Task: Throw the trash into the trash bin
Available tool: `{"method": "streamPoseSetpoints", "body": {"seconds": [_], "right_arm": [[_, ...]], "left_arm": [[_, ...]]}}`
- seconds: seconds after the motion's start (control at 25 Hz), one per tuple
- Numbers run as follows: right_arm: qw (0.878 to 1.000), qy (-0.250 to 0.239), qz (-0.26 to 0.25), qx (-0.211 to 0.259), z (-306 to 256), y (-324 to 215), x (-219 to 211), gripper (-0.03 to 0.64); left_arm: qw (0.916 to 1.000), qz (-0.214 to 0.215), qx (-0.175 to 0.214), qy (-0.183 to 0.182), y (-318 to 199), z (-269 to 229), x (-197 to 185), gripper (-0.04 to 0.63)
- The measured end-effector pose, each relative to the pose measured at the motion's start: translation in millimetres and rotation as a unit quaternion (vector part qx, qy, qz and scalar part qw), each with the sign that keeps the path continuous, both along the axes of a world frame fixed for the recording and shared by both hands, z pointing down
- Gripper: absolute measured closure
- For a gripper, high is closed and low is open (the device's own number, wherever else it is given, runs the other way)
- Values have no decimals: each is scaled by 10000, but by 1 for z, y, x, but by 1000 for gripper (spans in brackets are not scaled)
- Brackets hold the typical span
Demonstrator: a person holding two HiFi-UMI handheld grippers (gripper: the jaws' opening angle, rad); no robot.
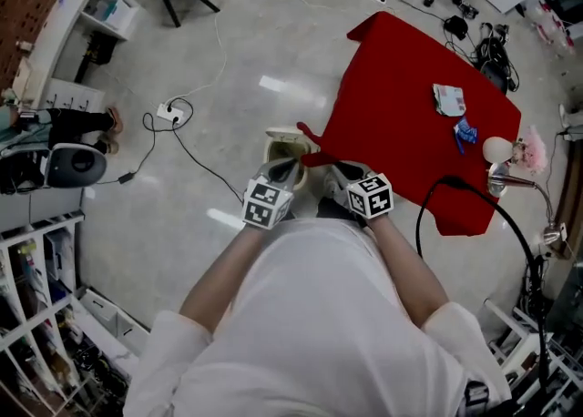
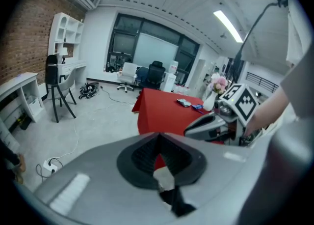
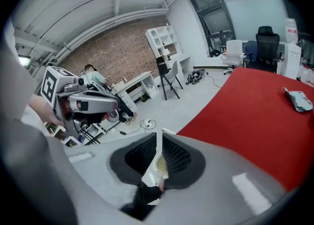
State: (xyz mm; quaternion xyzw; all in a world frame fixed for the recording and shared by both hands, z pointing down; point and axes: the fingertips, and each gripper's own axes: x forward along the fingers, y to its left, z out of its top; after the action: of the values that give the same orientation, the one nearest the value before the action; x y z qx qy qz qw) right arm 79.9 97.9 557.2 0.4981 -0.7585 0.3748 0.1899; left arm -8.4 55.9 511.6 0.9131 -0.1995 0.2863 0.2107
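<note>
Left tongs (image 2: 157, 138) are pinched shut and empty. Right tongs (image 3: 158, 138) are a hair apart, gripping nothing we can see. Both hang over the trash bin (image 1: 284, 140) on the floor, off the counter's (image 1: 392, 69) left corner. Trash (image 1: 448, 98) lies near the counter's right edge, well apart; we judge the right tongs nearer.

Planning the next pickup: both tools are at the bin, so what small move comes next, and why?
Probably swing the right tool toward the crumpled wrapper on the red table: it and a blue scrap lie there, apart from the bin, and that tool is nearer.
</note>
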Motion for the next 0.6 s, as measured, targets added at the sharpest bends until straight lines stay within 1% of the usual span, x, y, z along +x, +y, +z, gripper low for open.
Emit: {"method": "streamPoseSetpoints", "body": {"seconds": [0.4,0.6], "right_arm": [[9992,184,342,-9,-1,0,92,549],[9977,368,575,-38,3,4,149,529]], "left_arm": [[9997,250,-78,-21,-2,3,76,591],[9995,325,-66,-3,-1,2,112,591]]}}
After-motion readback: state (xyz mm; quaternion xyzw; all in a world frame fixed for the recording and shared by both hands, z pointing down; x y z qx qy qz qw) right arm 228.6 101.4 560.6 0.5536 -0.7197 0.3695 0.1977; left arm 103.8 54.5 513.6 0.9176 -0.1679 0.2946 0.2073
